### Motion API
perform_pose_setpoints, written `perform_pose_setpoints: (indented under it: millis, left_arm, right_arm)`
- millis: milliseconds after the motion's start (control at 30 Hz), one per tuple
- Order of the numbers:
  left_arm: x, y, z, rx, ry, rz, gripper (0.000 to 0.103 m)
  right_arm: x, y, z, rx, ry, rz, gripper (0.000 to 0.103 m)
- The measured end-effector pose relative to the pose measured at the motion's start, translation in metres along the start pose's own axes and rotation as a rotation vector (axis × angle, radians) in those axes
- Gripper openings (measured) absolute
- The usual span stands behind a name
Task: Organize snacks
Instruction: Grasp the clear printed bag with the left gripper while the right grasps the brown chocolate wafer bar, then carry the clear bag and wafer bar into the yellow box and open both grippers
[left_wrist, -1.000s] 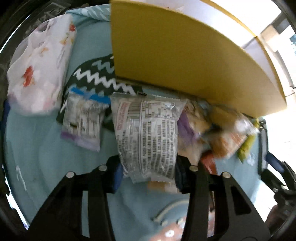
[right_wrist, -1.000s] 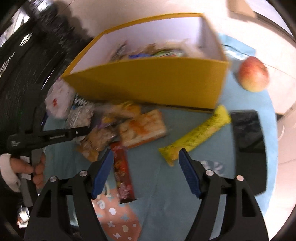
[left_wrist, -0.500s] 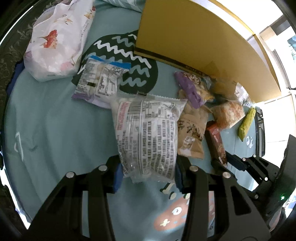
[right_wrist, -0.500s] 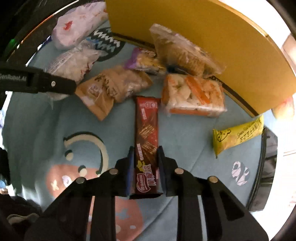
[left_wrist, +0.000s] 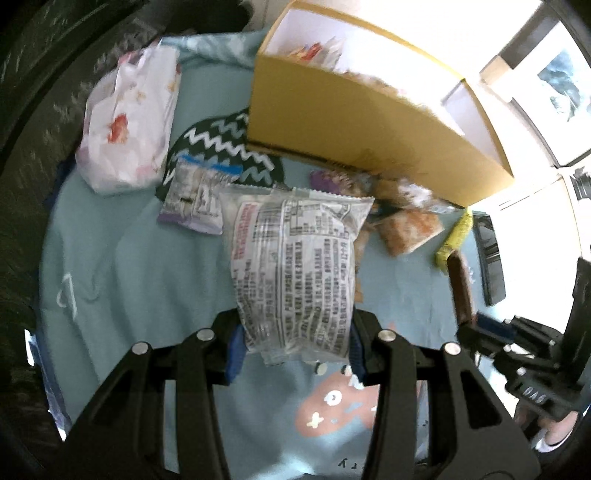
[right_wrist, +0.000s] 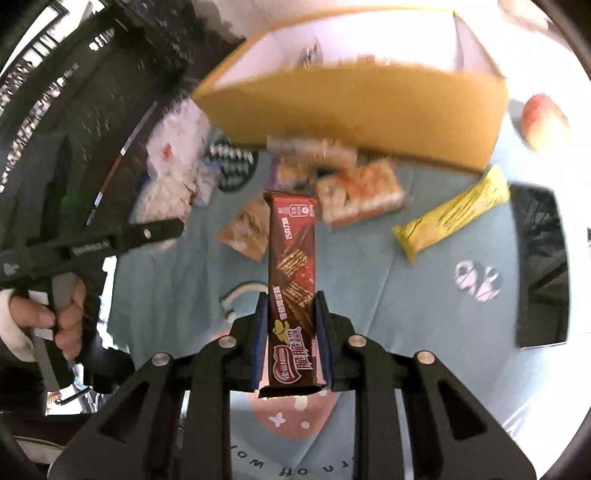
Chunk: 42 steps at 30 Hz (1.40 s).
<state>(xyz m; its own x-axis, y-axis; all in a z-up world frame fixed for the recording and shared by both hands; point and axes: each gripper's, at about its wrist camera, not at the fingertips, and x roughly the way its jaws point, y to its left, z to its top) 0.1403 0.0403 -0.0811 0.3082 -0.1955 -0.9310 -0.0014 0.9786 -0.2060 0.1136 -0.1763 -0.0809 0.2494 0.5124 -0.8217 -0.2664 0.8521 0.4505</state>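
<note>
Pale blue cloth under you, yellow box behind; its contents blur. Your left gripper clamps a clear packet, your right gripper a brown biscuit bar.

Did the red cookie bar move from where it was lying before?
Yes. The red cookie bar left the blue cloth; the right claw holds it up, nearer the yellow box.

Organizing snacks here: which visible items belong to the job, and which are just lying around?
Job: clear printed packet in left gripper; red biscuit pack in right gripper; yellow box; yellow bar; orange packet.
Lying about: apple; black tablet.
</note>
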Motion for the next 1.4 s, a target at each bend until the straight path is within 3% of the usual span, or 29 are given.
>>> perform_pose_setpoints:
  millis: [200,367,533,700,767,800,833,867,900,1000,1400]
  left_arm:
    - [-0.038,-0.023,0.024,0.067,-0.091,-0.027,0.045]
    - [-0.062,-0.051,0.075,0.117,-0.184,-0.052,0.045]
    - [-0.052,-0.082,0.132,0.16,-0.206,-0.034,0.045]
    - [-0.025,-0.098,0.169,0.173,-0.177,-0.034,0.046]
    - [-0.007,-0.096,0.181,0.139,-0.148,-0.031,0.054]
    - [-0.002,-0.095,0.184,0.119,-0.148,-0.02,0.078]
    - [0.001,-0.093,0.185,0.094,-0.164,0.011,0.096]
    - [0.0,-0.092,0.183,0.083,-0.189,0.033,0.097]
    - [-0.002,-0.092,0.18,0.093,-0.218,0.034,0.097]
    - [0.002,-0.088,0.171,0.128,-0.184,0.032,0.097]
    - [-0.005,-0.058,0.115,0.066,-0.124,0.053,0.097]
  right_arm:
    - [-0.064,-0.001,0.035,-0.029,-0.184,-0.027,0.024]
    - [-0.092,-0.009,0.079,-0.036,-0.3,-0.072,0.024]
    - [-0.085,-0.021,0.128,-0.03,-0.348,-0.117,0.024]
    - [-0.052,-0.033,0.165,-0.023,-0.321,-0.158,0.024]
    - [-0.044,-0.041,0.172,0.008,-0.332,-0.174,0.027]
    - [-0.037,-0.048,0.176,0.044,-0.328,-0.197,0.031]
    - [-0.037,-0.053,0.177,0.078,-0.325,-0.217,0.044]
    - [-0.04,-0.06,0.174,0.128,-0.34,-0.241,0.057]
    - [-0.045,-0.065,0.168,0.158,-0.378,-0.235,0.061]
    - [-0.048,-0.07,0.155,0.143,-0.374,-0.219,0.062]
    - [-0.051,-0.074,0.098,0.185,-0.286,-0.208,0.062]
